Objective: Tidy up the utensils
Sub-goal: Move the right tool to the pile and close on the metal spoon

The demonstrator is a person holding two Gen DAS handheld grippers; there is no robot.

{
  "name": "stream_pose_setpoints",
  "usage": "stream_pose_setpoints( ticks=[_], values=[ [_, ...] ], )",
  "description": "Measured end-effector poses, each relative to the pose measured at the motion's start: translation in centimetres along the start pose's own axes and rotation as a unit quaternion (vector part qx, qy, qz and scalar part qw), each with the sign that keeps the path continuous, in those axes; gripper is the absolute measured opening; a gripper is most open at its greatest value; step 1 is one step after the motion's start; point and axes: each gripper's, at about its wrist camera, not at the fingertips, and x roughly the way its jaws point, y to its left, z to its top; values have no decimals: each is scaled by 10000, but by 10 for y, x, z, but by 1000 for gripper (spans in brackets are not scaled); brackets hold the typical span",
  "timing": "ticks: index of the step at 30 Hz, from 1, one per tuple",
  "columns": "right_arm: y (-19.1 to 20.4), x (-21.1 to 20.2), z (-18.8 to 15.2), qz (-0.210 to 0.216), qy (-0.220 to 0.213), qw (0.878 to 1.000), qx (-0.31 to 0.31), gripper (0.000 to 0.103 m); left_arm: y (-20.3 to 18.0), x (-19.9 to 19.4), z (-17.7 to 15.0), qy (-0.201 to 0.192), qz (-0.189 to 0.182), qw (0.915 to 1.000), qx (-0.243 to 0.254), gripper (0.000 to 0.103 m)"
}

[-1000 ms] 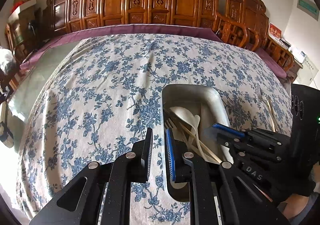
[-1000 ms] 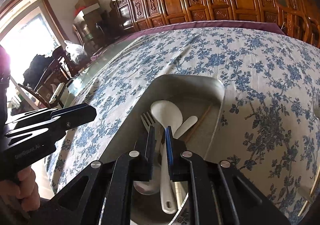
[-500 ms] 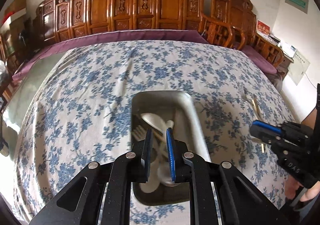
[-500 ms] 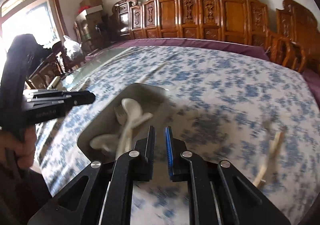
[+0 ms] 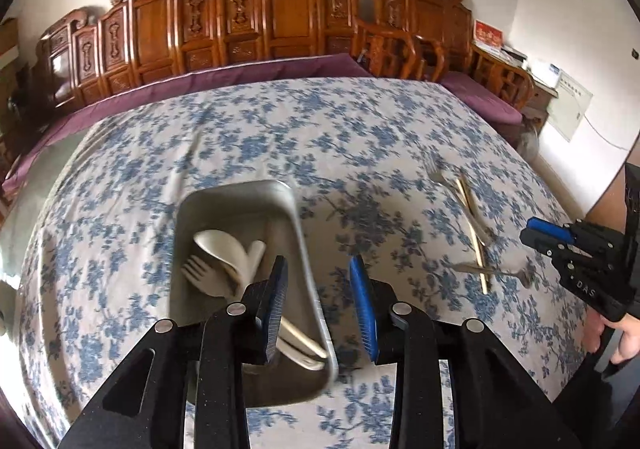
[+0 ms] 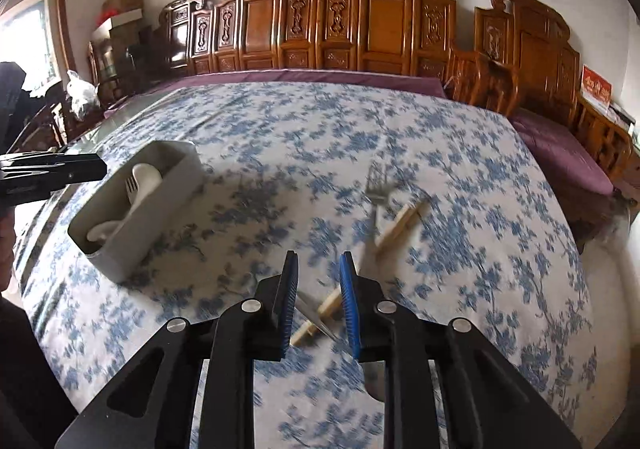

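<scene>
Blue-padded jaws of the right gripper (image 6: 318, 299) stood parted and empty, low over a crossed metal utensil (image 6: 316, 319) and a pale chopstick (image 6: 320, 313) on the floral tablecloth (image 6: 460, 153). Because the two lay crossed and touching, a closing pinch could, I judged, catch both or flick one away. Beyond them lay a metal fork (image 6: 376, 185) beside more chopsticks (image 6: 400, 223), well apart from the grey bin (image 6: 160, 209). Motion blur left their exact contact unclear.

The left gripper (image 5: 322, 299) was likewise spread and holding nothing, its jaws straddling the near right wall of the bin (image 5: 306, 249), which held a white spoon (image 5: 224, 247) and pale fork (image 5: 202, 275). A clumsy squeeze there might tip or drag the bin, and thin chopsticks could slip from smooth pads.
</scene>
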Motion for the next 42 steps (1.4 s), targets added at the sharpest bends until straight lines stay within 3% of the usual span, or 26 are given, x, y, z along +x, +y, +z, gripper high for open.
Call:
stream_pose_setpoints(
  ticks=[13,14,15,17,28,39,42],
  values=[
    [-7,23,-33,-181,686,9967,-387,23,-53,23,-18,318,-199,9977,571,32],
    [-5,22,-35,-198,704,9964,-427,25,-55,24,-19,333,-208,9974,597,32],
    [-4,20,-39,-207,730,9960,-475,39,-58,26,-21,355,-218,9971,637,32],
    [-2,19,-46,-235,752,9953,-570,49,-62,27,-22,374,-239,9967,684,32],
    [-15,24,-59,-533,974,9924,-524,49,-75,33,-26,449,-267,9953,818,32],
    [-29,32,-62,-864,1101,9893,-409,15,-79,36,-28,480,-240,9948,866,32],
    [-36,31,-60,-837,1045,9906,-269,10,-80,37,-29,491,-224,9947,873,32]
  ],
)
